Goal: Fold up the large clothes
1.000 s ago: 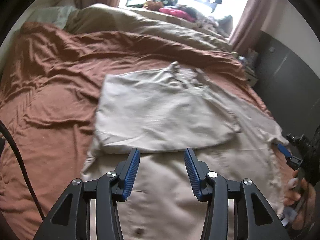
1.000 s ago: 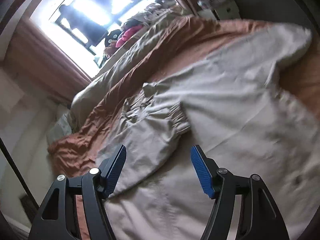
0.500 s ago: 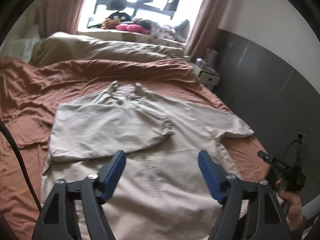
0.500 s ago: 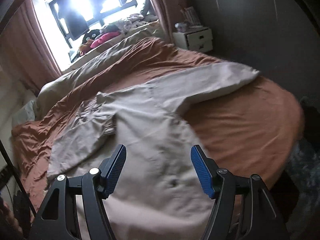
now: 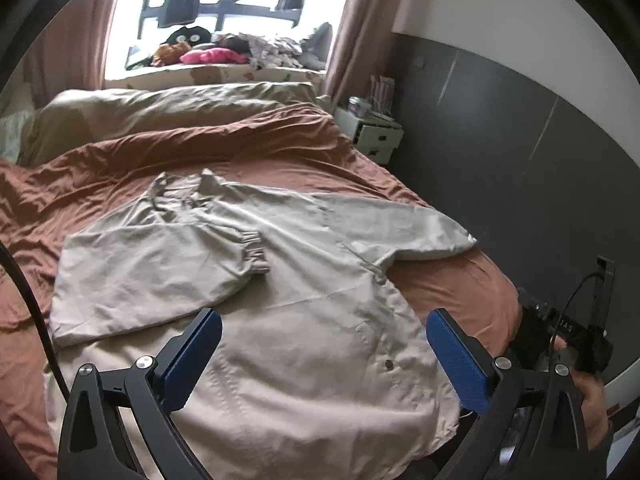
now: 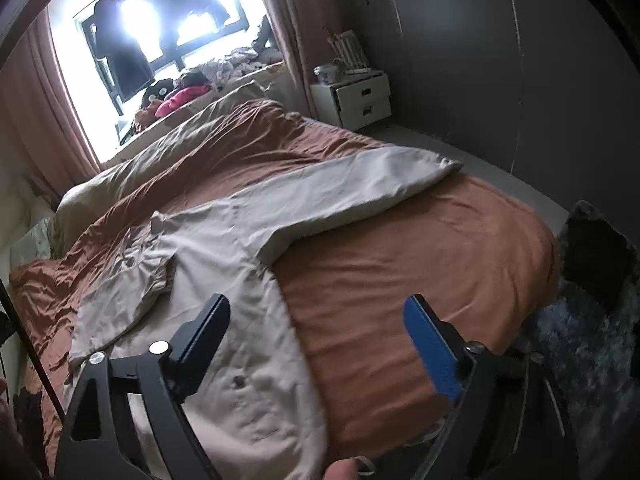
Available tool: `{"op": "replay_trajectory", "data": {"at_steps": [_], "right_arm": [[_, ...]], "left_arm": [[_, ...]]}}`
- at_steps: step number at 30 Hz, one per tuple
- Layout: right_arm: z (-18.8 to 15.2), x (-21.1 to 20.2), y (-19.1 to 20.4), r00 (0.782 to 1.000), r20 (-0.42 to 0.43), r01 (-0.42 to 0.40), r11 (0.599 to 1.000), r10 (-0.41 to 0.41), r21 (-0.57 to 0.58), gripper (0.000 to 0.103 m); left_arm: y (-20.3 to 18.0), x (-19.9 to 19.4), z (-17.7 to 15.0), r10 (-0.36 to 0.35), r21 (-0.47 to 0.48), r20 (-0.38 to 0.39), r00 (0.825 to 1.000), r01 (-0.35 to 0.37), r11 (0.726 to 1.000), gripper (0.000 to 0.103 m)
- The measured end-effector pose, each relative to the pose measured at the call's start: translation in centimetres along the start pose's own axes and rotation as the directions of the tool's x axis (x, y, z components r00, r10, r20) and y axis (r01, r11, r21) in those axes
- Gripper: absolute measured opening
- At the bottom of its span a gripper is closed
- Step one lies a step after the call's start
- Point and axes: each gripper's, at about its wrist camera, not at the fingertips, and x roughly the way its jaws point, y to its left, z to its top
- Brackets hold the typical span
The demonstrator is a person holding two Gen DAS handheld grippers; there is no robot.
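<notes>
A large beige jacket (image 5: pixel 312 320) lies flat on the rust-brown bed, collar toward the window. Its left sleeve (image 5: pixel 152 276) is folded across the chest, its elastic cuff near the middle. Its right sleeve (image 5: pixel 396 228) stretches out to the right edge of the bed. The jacket also shows in the right wrist view (image 6: pixel 240 280) with the outstretched sleeve (image 6: pixel 360 188). My left gripper (image 5: pixel 324 356) is open and empty above the jacket's hem. My right gripper (image 6: pixel 316 344) is open and empty above the jacket's right side and the bare sheet. It also shows at the right edge of the left wrist view (image 5: pixel 560 332).
The brown sheet (image 6: pixel 420 272) covers the bed. A beige duvet (image 5: pixel 168 108) is bunched at the head. A white nightstand (image 5: pixel 372 132) stands by the dark wall. Clothes are piled on the window sill (image 5: pixel 224 56). A dark rug (image 6: pixel 580 328) lies on the floor at right.
Both grippers have pulled back and risen from the jacket, so more of the bed shows. The left gripper's jaws have opened wider. The folded sleeve stays in place.
</notes>
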Motion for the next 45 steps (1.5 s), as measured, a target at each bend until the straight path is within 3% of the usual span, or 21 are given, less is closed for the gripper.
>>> {"op": "replay_trajectory", "data": {"at_steps": [2,8,17,19,21,26,33,36,39,45], "right_arm": [[0.0,0.1,-0.7,1.0,0.007,0.013,1.0,-0.013,-0.006,0.103],[0.5,3.4,-1.3,1.0,-0.007,0.019,1.0,-0.019,0.018,0.103],[2.6,9.0,-5.1,0.998,-0.04,-0.034,0.991,0.04,0.13,0.103],[2.9,10.2,-6.3,0.997,-0.047,-0.055,0.987,0.063,0.154,0.096],[3.4,11.8,-7.4,0.995,-0.064,-0.066,0.982,0.079,0.176,0.076],[4.9,15.8,-9.0,0.993,-0.089,-0.063,0.977,0.083,0.203,0.061],[7.2,21.5,-10.8,0.988,-0.115,-0.065,0.958,0.101,0.279,0.051],[8.0,23.7,-10.9,0.988,-0.121,-0.056,0.958,0.093,0.282,0.045],[8.2,25.7,-11.0,0.987,-0.14,-0.039,0.954,0.084,0.298,0.04],[8.5,27.7,-11.3,0.986,-0.161,0.002,0.952,0.05,0.306,0.032]], "left_arm": [[-0.8,0.9,0.3,-0.008,0.008,-0.007,1.0,0.008,1.0,0.103],[-1.5,4.5,0.7,-0.006,0.026,-0.034,0.999,0.007,1.0,0.103],[0.1,11.1,0.9,0.029,0.041,-0.097,0.995,-0.025,0.999,0.103],[0.9,12.6,0.8,0.03,0.046,-0.106,0.994,-0.025,0.999,0.102],[1.6,14.2,0.7,0.033,0.052,-0.115,0.993,-0.027,0.998,0.101],[4.0,18.6,0.7,0.056,0.055,-0.171,0.984,-0.047,0.997,0.078],[9.1,24.3,0.6,0.111,0.02,-0.24,0.964,-0.11,0.994,0.047],[11.1,25.9,0.4,0.127,-0.004,-0.258,0.958,-0.133,0.991,0.042],[12.3,27.4,0.1,0.131,-0.012,-0.29,0.948,-0.141,0.99,0.027],[13.5,29.8,-0.1,0.129,-0.009,-0.31,0.942,-0.139,0.99,0.022]]}}
